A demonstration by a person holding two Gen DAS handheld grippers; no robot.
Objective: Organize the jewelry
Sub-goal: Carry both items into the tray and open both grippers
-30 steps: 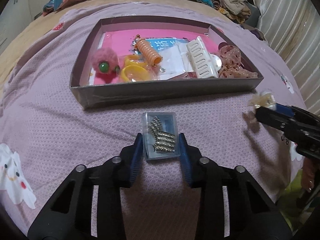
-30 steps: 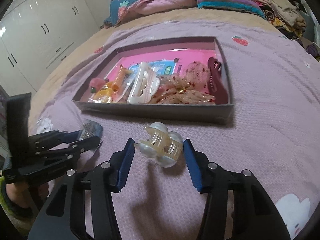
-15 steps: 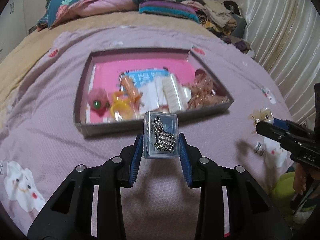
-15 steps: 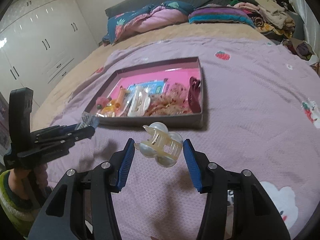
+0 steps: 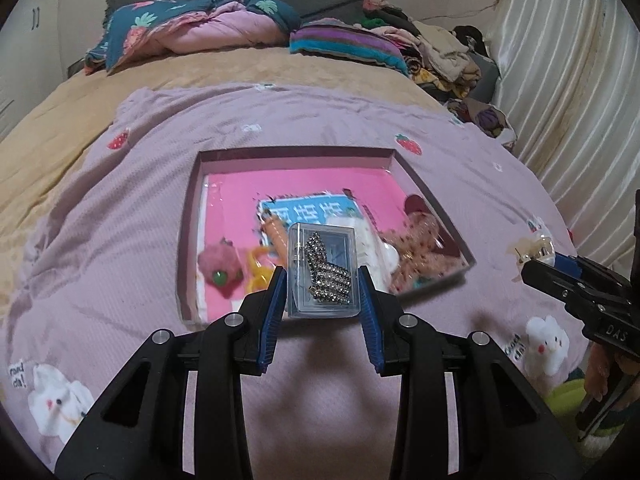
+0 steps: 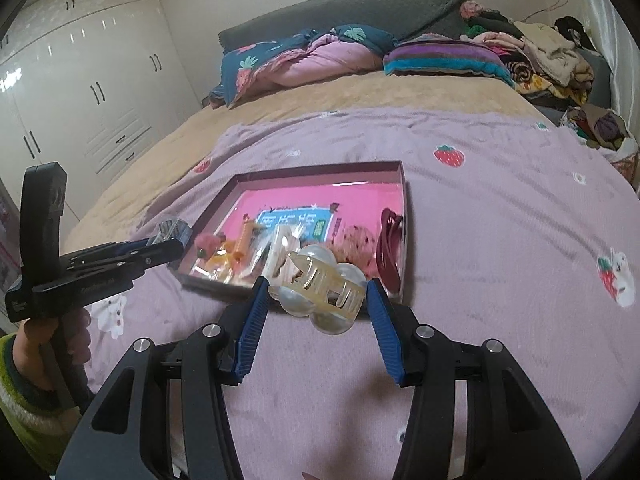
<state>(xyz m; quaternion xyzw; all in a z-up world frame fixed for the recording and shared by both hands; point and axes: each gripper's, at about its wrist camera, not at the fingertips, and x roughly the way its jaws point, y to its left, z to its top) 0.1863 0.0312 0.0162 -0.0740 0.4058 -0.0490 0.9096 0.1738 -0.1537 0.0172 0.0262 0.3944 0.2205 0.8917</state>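
Step in hand, as I read it: carrying two loose pieces to the tray (image 5: 188, 248) on the purple bedspread (image 5: 120, 216); both are lifted, neither set down yet. Tray sits mid-bed, already holding hair ties, a white clip and a scrunchie on its pink floor.

Left gripper (image 5: 322, 280) is clamped on a clear box (image 5: 320, 276) of rhinestone pieces, box upright between the pads, in the air before the tray's near wall. Right gripper (image 6: 318, 292) is clamped on a pearl claw clip (image 6: 320, 288), also off the bed, just short of the tray's near edge.

Next move probably: carry each forward over the near wall, lower into a free spot (far pink area looks bare), then let go. The near half is crowded.

Versus a second ago: the box was down at the bedspread and the clip low over it; both now ride higher, the tray looks further off, and more of the room shows. Grips unchanged.
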